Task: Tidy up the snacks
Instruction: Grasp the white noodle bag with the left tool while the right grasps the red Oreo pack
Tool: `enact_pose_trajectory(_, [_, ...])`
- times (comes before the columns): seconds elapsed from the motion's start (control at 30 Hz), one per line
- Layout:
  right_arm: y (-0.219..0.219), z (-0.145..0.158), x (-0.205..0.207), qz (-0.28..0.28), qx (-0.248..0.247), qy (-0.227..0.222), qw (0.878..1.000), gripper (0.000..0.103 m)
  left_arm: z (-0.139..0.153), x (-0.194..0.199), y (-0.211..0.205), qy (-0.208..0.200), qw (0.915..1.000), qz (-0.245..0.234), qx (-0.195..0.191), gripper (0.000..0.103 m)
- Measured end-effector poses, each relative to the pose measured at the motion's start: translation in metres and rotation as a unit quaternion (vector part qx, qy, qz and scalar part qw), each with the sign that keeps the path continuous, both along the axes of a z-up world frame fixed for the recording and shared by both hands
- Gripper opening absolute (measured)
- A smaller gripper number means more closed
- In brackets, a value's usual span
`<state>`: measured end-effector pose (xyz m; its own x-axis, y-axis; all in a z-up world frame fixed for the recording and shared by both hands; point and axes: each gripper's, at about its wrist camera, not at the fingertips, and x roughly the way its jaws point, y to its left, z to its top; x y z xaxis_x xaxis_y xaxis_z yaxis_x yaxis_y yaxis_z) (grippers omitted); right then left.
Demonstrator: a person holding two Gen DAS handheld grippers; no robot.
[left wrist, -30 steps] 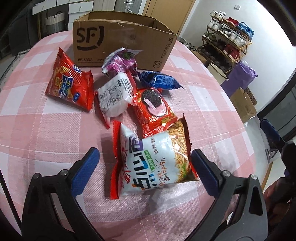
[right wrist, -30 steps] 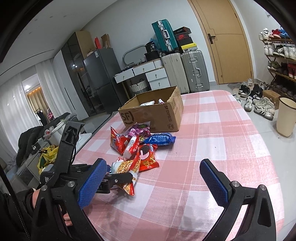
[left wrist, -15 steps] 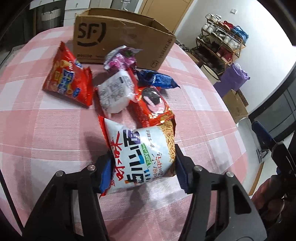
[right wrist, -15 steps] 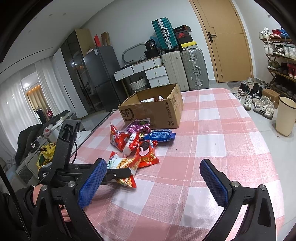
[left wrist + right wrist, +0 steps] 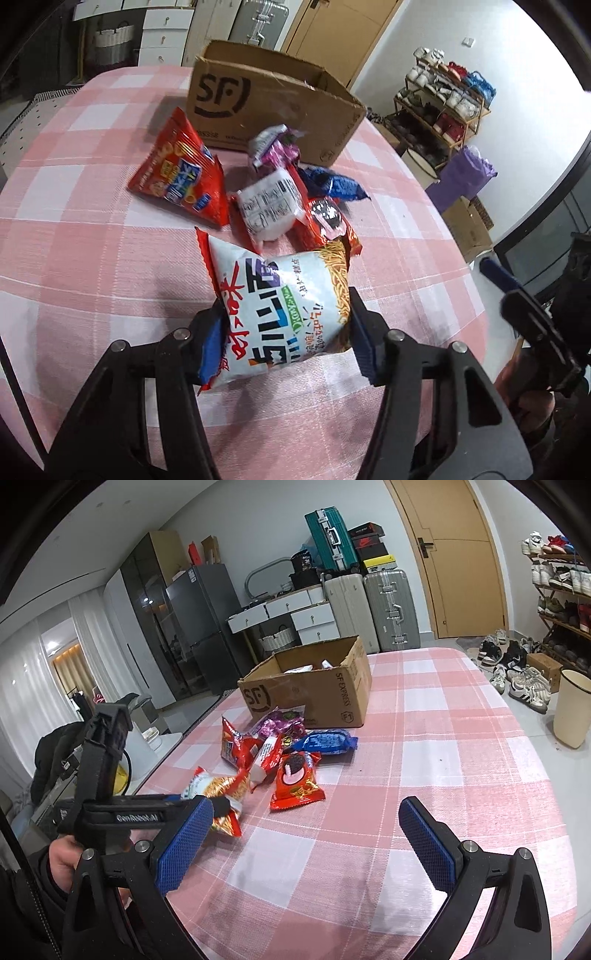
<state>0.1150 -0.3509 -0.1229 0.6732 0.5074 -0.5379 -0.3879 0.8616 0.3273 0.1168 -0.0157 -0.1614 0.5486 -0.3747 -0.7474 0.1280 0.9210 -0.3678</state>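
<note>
While its blue pads press against both sides of the white noodle snack bag [image 5: 284, 314], the left gripper [image 5: 286, 332] holds that bag clamped, with the bag's front end raised above the pink checked worktop [image 5: 92, 258], just in front of the other snacks. Beyond it lie a red chip bag [image 5: 181, 181], a white packet [image 5: 267, 206], a red cookie pack [image 5: 325, 225], a blue pack [image 5: 332, 184] and a purple pack [image 5: 275, 151], clustered before the open cardboard box [image 5: 266, 107]. Spread wide with nothing between its pads, the right gripper [image 5: 303, 845] hovers over bare worktop near the pile.
</note>
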Motion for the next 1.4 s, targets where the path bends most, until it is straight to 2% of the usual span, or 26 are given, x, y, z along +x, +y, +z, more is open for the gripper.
enact_pose_trajectory(0.33, [0.019,-0.015,0.034,0.007,-0.015,0.028,0.999,0.102,0.014,-0.008,0.047,-0.019,0.9992,0.036,0.0,0.055])
enact_pose_trajectory(0.63, [0.044,-0.033,0.069,0.027,-0.037,0.052,0.998,0.102,0.012,-0.007,0.077,-0.017,0.998,0.06,-0.009,0.056])
enact_pose_trajectory(0.9, [0.075,-0.051,0.098,0.049,-0.096,0.07,0.992,0.102,0.013,-0.005,0.094,-0.01,0.9966,0.081,-0.016,0.056])
enact_pose_trajectory(1.07, [0.089,-0.061,0.115,0.057,-0.113,0.081,0.989,0.101,0.013,-0.002,0.099,-0.009,0.9964,0.083,-0.017,0.056])
enact_pose_trajectory(1.17, [0.099,-0.065,0.123,0.063,-0.131,0.085,0.986,0.1,0.012,-0.001,0.103,-0.004,0.9961,0.086,-0.018,0.056])
enact_pose_trajectory(1.3, [0.109,-0.072,0.134,0.071,-0.147,0.095,0.982,0.089,0.011,0.002,0.106,-0.002,0.9959,0.09,-0.015,0.056])
enact_pose_trajectory(1.4, [0.114,-0.077,0.14,0.073,-0.156,0.102,0.98,0.087,0.01,0.003,0.107,-0.001,0.9956,0.093,-0.011,0.056])
